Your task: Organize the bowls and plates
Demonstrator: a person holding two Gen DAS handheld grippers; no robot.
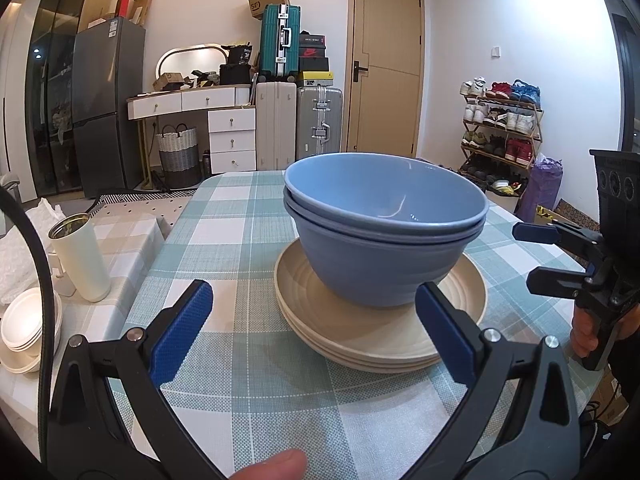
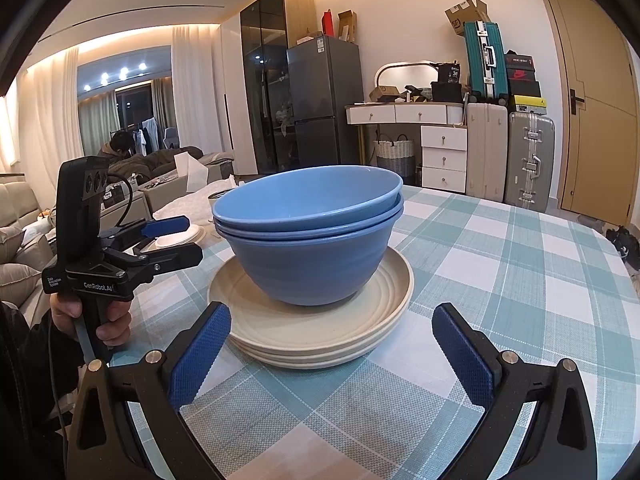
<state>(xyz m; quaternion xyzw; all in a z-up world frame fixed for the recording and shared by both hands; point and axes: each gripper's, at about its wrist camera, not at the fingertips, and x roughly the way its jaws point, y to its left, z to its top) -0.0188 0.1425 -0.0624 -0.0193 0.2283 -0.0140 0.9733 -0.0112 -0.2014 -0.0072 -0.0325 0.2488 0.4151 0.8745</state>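
Nested blue bowls [image 1: 384,236] [image 2: 312,240] stand on a short stack of beige plates [image 1: 360,332] [image 2: 316,336] on the checked tablecloth. My left gripper [image 1: 316,316] is open, its blue pads wide apart just short of the plates' near rim, holding nothing. My right gripper [image 2: 332,340] is open too, its pads either side of the plate stack's front edge without touching. In the left wrist view the right gripper [image 1: 536,256] shows at the far right, open. In the right wrist view the left gripper [image 2: 180,240] shows at the left, open, held by a hand.
The table [image 1: 248,232] carries a teal and white checked cloth. To its left a lower surface holds a white tumbler [image 1: 82,256] and stacked white bowls [image 1: 24,328]. Suitcases [image 1: 298,124], a drawer unit and a shoe rack [image 1: 502,128] stand beyond the far edge.
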